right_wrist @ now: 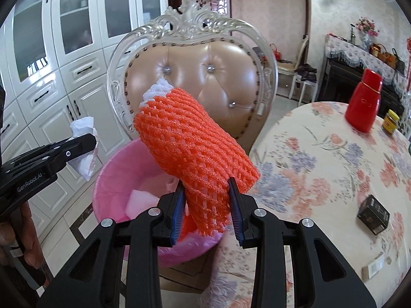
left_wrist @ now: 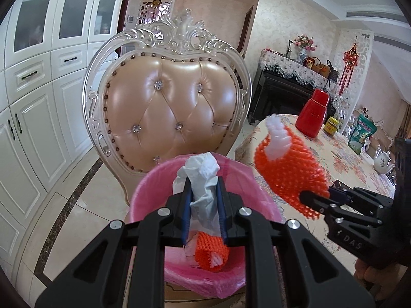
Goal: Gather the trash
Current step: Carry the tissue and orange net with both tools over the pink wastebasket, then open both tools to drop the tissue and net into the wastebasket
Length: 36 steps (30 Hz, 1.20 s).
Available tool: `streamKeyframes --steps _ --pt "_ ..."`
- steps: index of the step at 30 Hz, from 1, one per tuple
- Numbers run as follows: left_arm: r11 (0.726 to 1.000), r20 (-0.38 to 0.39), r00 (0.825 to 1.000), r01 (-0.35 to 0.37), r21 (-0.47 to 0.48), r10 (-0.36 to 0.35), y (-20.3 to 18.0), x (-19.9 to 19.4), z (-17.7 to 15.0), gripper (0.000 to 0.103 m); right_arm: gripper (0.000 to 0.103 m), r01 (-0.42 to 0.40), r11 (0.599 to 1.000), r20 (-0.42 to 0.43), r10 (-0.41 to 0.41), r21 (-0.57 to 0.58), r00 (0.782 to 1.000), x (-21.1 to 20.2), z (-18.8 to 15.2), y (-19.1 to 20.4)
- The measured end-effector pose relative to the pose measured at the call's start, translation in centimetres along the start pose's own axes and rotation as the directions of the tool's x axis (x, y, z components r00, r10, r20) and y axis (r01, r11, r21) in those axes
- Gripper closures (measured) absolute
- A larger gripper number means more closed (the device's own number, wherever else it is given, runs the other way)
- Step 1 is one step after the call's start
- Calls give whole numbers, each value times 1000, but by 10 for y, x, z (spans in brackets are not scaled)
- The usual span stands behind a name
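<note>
My left gripper is shut on a crumpled white tissue, which hangs over the pink-lined trash bin. Down in the bin lies another orange foam net on some paper. My right gripper is shut on an orange foam fruit net with a white net inside its far end, held above the bin's right rim. In the left wrist view the right gripper comes in from the right with that net. In the right wrist view the left gripper and its tissue show at the left.
An ornate chair with a padded beige back stands right behind the bin. The round table with a floral cloth is on the right, bearing a red flask, a small jar, a black box and a teapot. White cabinets line the left.
</note>
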<state>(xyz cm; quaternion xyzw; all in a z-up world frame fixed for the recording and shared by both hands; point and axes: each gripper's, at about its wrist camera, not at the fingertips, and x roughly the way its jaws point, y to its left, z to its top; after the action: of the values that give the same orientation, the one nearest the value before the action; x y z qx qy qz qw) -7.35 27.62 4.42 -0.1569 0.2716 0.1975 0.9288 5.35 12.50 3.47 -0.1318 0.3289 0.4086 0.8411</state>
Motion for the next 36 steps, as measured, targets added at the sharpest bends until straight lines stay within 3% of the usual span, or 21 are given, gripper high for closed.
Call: streamKeyframes --steps 11,13,16,19,36 --pt "1000 -4 1000 -7 -20 7 14 4 1 84 69 -35 999 -29 34 -32 999 23 9 22" --pt "1000 -5 1000 -7 -22 7 15 5 2 81 68 -37 999 -33 36 -35 999 25 10 23" --pt "999 -3 1000 -6 -34 6 16 6 3 64 58 -41 998 -36 39 -38 999 28 10 23" --pt "999 -3 1000 -6 -34 6 15 6 2 63 53 -40 998 -36 38 -42 999 29 9 24" --pt "1000 -6 1000 4 -18 -4 3 8 1 63 51 3 1000 -17 -3 0 1000 12 -3 -4"
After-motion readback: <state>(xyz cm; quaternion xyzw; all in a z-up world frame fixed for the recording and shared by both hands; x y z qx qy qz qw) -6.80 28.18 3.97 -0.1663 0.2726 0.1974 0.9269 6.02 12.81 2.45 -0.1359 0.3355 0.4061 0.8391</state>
